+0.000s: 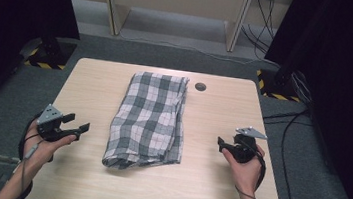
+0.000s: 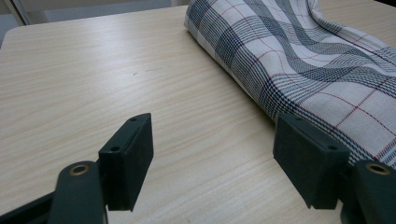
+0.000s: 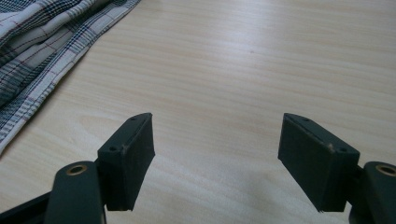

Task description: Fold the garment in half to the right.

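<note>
A folded grey-and-white plaid cloth lies lengthwise in the middle of the light wooden table. My left gripper hovers at the table's left edge, open, its jaws wide apart and empty, pointing toward the cloth. In the left gripper view the cloth fills the upper right, just beyond the gripper. My right gripper sits at the right side of the table, open and empty, aimed left. The right gripper view shows the cloth's hem at the upper left, ahead of that gripper.
A dark round cable hole sits in the tabletop near the far right of the cloth. Black stands and cables flank the table on the grey floor. A wooden frame stands behind.
</note>
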